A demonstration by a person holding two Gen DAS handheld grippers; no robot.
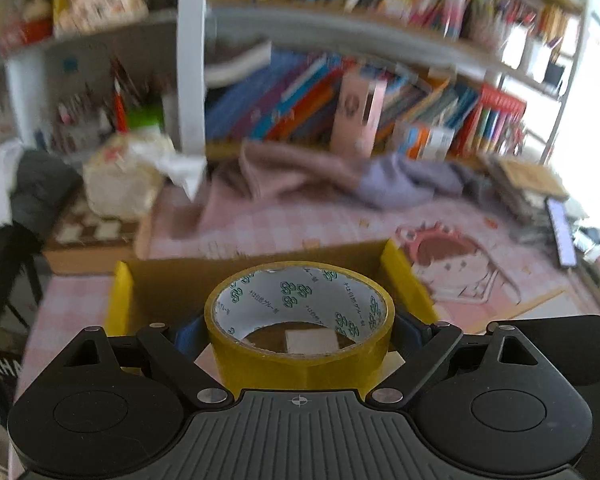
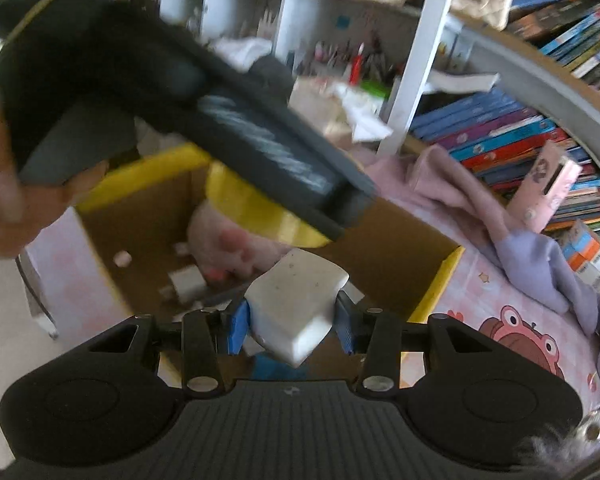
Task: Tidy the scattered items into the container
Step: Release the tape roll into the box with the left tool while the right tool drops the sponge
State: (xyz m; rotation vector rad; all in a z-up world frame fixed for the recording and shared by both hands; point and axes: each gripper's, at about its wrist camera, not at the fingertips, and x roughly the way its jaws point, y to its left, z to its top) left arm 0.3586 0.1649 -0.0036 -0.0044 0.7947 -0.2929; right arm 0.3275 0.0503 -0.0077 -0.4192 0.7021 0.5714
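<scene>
A yellow tape roll [image 1: 300, 364] sits between the blue pads of my left gripper [image 1: 300, 322], which is shut on it. Just beyond it is the cardboard box [image 1: 168, 288] with yellow flap edges. In the right wrist view my right gripper [image 2: 294, 326] is shut on a white block [image 2: 296, 300], held over the open box [image 2: 140, 216]. The left gripper's black body [image 2: 260, 144] crosses above the box with the tape roll [image 2: 252, 208] under it. A pink soft toy [image 2: 228, 240] and small white pieces [image 2: 188, 282] lie inside the box.
The box stands on a pink checked mat [image 1: 300, 224] with a cartoon print. Pink and lilac cloths [image 1: 340, 176] lie bunched behind it, below shelves of books [image 1: 300, 104]. A crumpled white bag [image 1: 124, 184] rests on a chessboard at left. A hand [image 2: 4, 200] shows at the left edge.
</scene>
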